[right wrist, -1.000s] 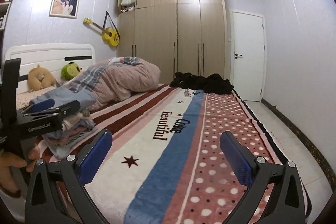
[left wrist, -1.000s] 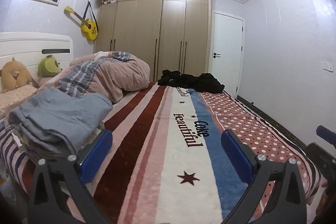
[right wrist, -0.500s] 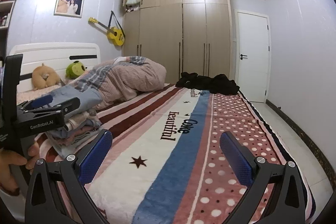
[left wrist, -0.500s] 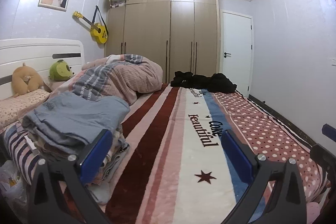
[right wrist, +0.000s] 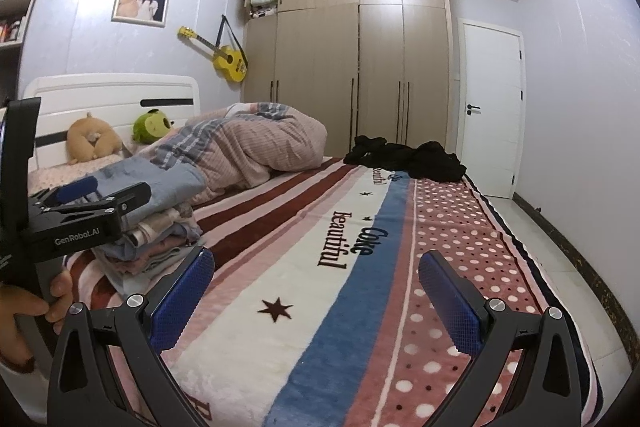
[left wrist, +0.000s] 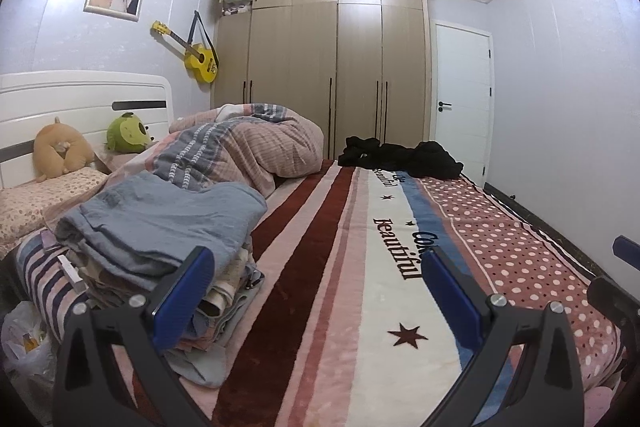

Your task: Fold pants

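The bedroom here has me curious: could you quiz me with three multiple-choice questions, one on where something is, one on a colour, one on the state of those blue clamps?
1. Where does the black clothing lie?
A. at the far end of the bed, before the wardrobe
B. on the pillow
C. on the folded stack

2. What colour is the guitar on the wall?
A. red
B. yellow
C. white

3. How do the left gripper and the right gripper stand?
A. both shut on cloth
B. one open, one shut
C. both open and holding nothing

Answers: 1 A, the dark heap sits on the blanket in front of the wardrobe doors. 2 B, its body is bright yellow. 3 C, each pair of blue pads is wide apart with only blanket showing between.
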`<state>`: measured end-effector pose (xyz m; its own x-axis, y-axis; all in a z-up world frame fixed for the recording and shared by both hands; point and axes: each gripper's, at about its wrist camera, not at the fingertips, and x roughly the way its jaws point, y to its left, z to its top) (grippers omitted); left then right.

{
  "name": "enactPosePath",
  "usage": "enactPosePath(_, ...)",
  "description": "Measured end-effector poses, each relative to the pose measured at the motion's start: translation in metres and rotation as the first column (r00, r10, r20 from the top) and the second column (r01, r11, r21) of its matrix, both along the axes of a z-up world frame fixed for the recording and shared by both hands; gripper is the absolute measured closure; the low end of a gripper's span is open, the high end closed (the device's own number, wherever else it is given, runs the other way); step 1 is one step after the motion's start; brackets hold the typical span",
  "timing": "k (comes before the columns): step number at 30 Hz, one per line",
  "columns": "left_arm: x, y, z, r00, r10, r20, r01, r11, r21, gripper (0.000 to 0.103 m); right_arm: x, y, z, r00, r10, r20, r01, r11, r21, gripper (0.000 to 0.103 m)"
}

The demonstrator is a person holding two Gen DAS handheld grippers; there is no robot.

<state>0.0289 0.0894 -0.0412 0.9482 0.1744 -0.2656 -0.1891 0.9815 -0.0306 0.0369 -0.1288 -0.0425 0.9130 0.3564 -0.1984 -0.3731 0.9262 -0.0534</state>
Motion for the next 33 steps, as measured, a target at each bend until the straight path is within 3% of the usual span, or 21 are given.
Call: enactPosePath(33,0.003,-0.01,-0.002,0.999,-0.053,0.001,0.053,0.999,0.013,0.001,-0.003,0.007,-0.002,0.999,-0.048,-0.016,0.049,0.999,0.024,0.001)
